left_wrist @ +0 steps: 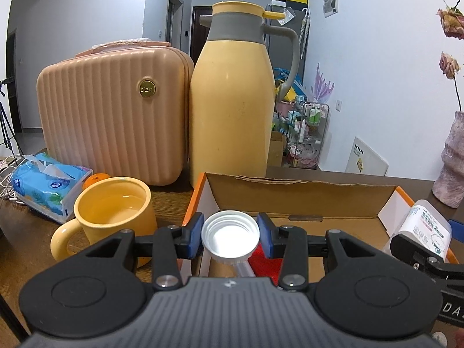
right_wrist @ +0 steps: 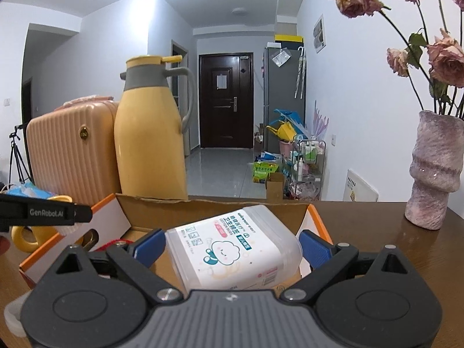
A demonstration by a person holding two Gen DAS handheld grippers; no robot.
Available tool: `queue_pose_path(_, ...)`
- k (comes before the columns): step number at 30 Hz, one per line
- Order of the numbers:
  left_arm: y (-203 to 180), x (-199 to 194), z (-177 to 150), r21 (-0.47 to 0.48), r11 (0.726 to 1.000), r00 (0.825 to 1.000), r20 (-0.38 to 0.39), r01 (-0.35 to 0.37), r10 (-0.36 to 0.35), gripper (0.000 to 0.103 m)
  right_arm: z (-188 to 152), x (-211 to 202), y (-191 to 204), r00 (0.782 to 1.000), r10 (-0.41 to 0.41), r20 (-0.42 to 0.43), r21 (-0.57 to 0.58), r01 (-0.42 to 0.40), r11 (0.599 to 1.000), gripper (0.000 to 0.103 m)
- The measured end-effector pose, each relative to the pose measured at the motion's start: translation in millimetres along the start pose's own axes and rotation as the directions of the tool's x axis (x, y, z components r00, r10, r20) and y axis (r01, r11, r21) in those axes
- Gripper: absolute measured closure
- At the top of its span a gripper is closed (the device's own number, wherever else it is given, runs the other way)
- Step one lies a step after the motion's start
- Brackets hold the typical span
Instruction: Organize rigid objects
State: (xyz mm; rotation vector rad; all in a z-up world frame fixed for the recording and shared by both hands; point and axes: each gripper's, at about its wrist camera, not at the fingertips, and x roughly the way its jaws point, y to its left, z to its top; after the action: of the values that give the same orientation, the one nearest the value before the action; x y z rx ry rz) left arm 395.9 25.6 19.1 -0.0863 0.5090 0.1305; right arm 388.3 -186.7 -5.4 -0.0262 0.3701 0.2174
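My left gripper [left_wrist: 230, 233] is shut on a white screw cap [left_wrist: 230, 236], held open side up over the near left part of an open cardboard box [left_wrist: 301, 191] with orange edges. A red object [left_wrist: 265, 262] lies in the box below it. My right gripper [right_wrist: 232, 248] is shut on a clear plastic cotton-swab box [right_wrist: 232, 246] with a white label, held tilted over the same cardboard box [right_wrist: 214, 206]. The cotton-swab box [left_wrist: 429, 226] and the right gripper's body show at the right edge of the left wrist view.
A yellow mug [left_wrist: 116, 211] stands left of the box. Behind are a yellow thermos jug [left_wrist: 232, 107], a peach ribbed case [left_wrist: 113, 110] and a blue tissue pack [left_wrist: 49, 185]. A pink vase [right_wrist: 435, 171] with dried roses stands on the brown table [right_wrist: 377, 232] at the right.
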Motion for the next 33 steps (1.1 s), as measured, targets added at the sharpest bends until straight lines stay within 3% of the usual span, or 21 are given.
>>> queue_pose_path(3,-1.5,2.7,-0.8,0.009,1.0,1.0,-0.015,-0.007,0.008,0.062,-1.6,4.5,2.4,1.0,0.003,-0.013,-0.008,-0.003,1.0,0.004)
queue_pose_path(5,-2.2,2.9,-1.4,0.012,1.0,1.0,-0.028,-0.002,0.002,0.055,-2.8,7.3,3.9,1.0,0.003,-0.022,-0.012,-0.003,1.0,0.003)
queue_pose_path(7,-3.7,1.7,-2.7,0.013,1.0,0.999,-0.029,-0.022,0.022,0.001,-3.0,9.9,3.9,0.999,0.004,-0.043,-0.008,-0.004,1.0,0.003)
queue_pose_path(10,-4.0,-7.2,-3.1,0.025,0.999,0.999,0.028,-0.043,0.042,0.0,-3.2,12.2,1.9,0.998,-0.017,-0.065,0.007,0.018,1.0,0.0)
queue_pose_path(24,-4.0,-14.2,-3.3,0.018,0.999,0.999,0.033,-0.039,0.038,0.0,-2.5,1.2,3.3,0.999,-0.031,-0.044,-0.003,0.031,1.0,0.0)
queue_pose_path(33,-2.5,-40.2,-6.1,0.015,0.999,0.997,0.071,-0.033,0.032,0.0,-1.8,-19.9,2.5,0.999,-0.04,-0.013,-0.01,0.04,0.999,0.0)
